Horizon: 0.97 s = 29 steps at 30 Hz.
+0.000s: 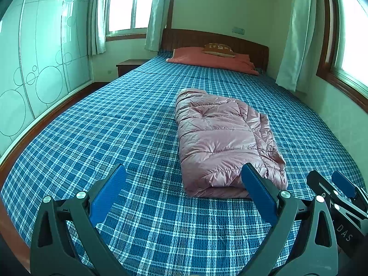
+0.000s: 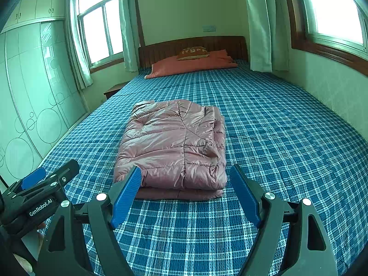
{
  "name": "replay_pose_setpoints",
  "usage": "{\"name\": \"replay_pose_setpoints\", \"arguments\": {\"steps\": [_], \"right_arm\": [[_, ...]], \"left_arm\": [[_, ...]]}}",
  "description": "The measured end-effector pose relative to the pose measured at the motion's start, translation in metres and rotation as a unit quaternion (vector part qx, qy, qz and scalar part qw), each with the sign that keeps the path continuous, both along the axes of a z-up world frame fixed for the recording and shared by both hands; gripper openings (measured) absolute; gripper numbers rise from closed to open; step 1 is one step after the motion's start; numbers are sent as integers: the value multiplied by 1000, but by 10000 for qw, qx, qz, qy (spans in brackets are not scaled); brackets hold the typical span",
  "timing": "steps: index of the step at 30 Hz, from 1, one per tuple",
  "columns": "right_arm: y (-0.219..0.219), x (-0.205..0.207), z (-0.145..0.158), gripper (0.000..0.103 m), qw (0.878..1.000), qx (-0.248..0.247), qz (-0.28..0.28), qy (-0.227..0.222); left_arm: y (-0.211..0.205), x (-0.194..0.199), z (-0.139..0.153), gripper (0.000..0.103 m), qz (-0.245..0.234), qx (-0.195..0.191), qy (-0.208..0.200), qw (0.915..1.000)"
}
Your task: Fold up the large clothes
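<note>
A pink padded jacket [image 1: 220,142] [image 2: 174,145] lies folded into a thick rectangular bundle on the blue plaid bed [image 1: 115,126] [image 2: 287,138]. My left gripper [image 1: 184,172] hovers open over the bedspread near the bed's foot, its right finger just in front of the bundle's near corner, nothing between the pads. My right gripper [image 2: 185,172] is open too, straddling the near edge of the bundle from a short way back without touching it. Each gripper shows in the other's view: the right one [image 1: 331,184] at the far right, the left one [image 2: 53,174] at the lower left.
A salmon pillow [image 1: 211,61] [image 2: 193,65] with a small brown cushion [image 2: 192,53] on it sits by the wooden headboard [image 1: 214,41]. A sliding-door wardrobe [image 1: 39,69] runs along the left, a nightstand [image 1: 128,65] stands in the corner, and curtained windows [image 2: 333,9] line the right wall.
</note>
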State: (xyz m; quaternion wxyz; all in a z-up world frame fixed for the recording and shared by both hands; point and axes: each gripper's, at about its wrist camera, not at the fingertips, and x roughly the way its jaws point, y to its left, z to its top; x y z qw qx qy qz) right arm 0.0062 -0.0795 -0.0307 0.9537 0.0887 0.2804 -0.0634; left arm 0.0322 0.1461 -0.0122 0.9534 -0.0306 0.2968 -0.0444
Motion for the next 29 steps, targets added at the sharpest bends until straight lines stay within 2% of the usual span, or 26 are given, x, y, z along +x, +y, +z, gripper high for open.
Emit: {"name": "replay_pose_setpoints", "arguments": {"steps": [7, 19, 25, 29], "right_arm": [[0, 0, -1, 78, 10000, -9, 2, 23], [3, 2, -4, 78, 10000, -12, 16, 63], [1, 5, -9, 78, 10000, -14, -5, 95], [-20, 11, -20, 78, 9996, -50, -186, 183]], "left_arm": [[0, 1, 2, 100, -53, 41, -70, 10000], [-12, 2, -2, 101, 3, 323, -159, 9994], [-7, 16, -12, 101, 132, 299, -30, 9995], [15, 39, -35, 101, 214, 168, 348, 9990]]}}
